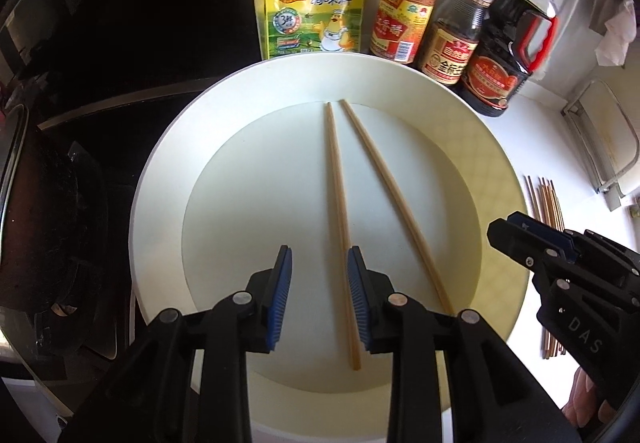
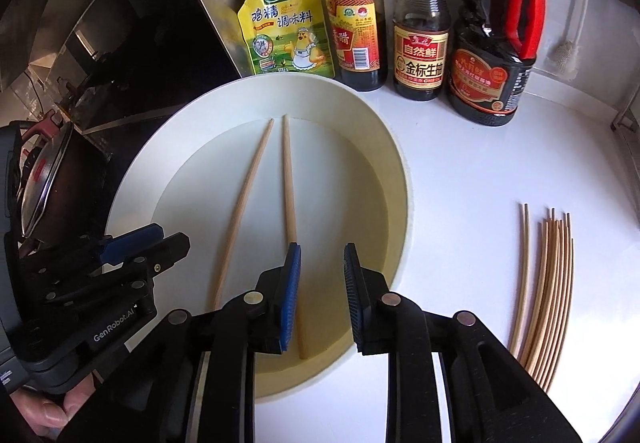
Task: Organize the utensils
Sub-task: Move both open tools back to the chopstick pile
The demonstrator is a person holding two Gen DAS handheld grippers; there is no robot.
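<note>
Both grippers' jaws parted, empty, over two chopsticks [image 1: 340, 211] in plate [image 1: 160, 171]; sauce bottles [image 2: 420, 43] behind.

Two chopsticks [image 2: 256, 199] in one white plate [image 2: 360, 99]. One pile of loose chopsticks [image 2: 548, 283] on counter — too many to count. Three bottles [image 2: 420, 23], one yellow pouch [image 2: 286, 31]. Two grippers — left gripper [image 1: 318, 299], right gripper [image 2: 322, 295].

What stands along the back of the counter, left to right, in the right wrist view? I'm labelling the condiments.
Yellow seasoning pouch → vinegar bottle → soy sauce bottle → big dark jug with the red handle.
</note>
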